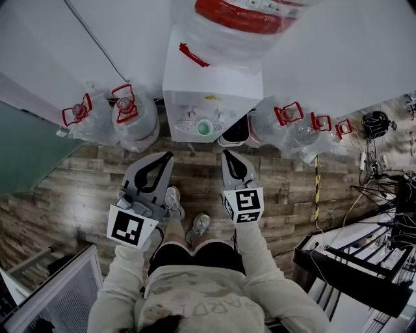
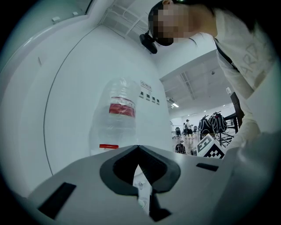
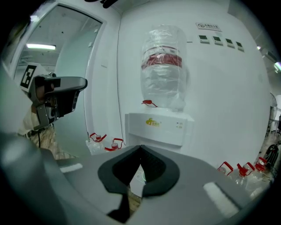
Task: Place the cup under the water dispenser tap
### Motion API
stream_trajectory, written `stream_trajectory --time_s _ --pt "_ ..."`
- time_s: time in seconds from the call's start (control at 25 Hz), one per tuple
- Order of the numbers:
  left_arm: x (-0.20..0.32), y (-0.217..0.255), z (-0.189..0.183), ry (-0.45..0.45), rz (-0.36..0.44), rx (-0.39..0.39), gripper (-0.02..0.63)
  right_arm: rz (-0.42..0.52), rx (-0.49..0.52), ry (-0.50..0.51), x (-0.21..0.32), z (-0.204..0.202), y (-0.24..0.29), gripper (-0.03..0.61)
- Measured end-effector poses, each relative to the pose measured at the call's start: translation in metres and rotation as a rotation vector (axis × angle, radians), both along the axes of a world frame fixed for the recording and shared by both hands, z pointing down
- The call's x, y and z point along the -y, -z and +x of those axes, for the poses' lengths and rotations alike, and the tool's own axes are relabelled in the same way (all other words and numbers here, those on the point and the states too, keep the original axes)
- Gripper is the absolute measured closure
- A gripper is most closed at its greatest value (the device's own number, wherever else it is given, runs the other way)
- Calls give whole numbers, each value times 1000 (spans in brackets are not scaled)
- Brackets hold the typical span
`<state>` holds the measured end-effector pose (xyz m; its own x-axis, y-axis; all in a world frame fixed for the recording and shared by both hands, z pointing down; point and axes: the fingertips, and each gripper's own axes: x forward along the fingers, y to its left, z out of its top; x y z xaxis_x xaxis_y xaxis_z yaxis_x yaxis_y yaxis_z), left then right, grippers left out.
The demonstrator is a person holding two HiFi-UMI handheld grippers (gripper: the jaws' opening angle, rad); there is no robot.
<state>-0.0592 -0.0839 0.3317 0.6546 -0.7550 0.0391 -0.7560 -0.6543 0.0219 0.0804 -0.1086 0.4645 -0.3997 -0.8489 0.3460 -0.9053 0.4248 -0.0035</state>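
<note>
The white water dispenser [image 1: 211,84] stands against the wall with a big clear bottle [image 1: 244,19] on top. A green cup [image 1: 204,127] sits on its drip tray, under the taps. My left gripper [image 1: 169,156] and right gripper [image 1: 229,155] hang side by side in front of the dispenser, short of the cup, both shut with nothing in them. In the left gripper view the jaw tips of the left gripper [image 2: 138,147] meet below the bottle [image 2: 117,118]. The right gripper [image 3: 140,147] points at the dispenser [image 3: 159,127], and a bit of green shows through its jaw hollow.
Spare water bottles with red handles stand on the wooden floor left [image 1: 133,118] and right [image 1: 289,129] of the dispenser. A black bin [image 1: 235,133] sits by its right side. Cables and racks [image 1: 383,214] crowd the right; a white unit [image 1: 58,296] is at lower left.
</note>
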Motion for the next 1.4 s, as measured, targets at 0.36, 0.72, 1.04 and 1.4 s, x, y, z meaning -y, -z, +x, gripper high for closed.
stream_trajectory --time_s 0.36,0.72,1.04,1.4 --pt "-26 34 7 7 39 -16 609 65 21 -2 -24 11 58 569" --pt "-45 63 17 13 72 -21 609 129 21 25 -48 20 108 569" --pt "-61 88 26 20 115 -22 609 193 15 58 -68 23 144 569" --pt "-77 107 32 29 147 -23 609 253 74 66 -86 30 179 569"
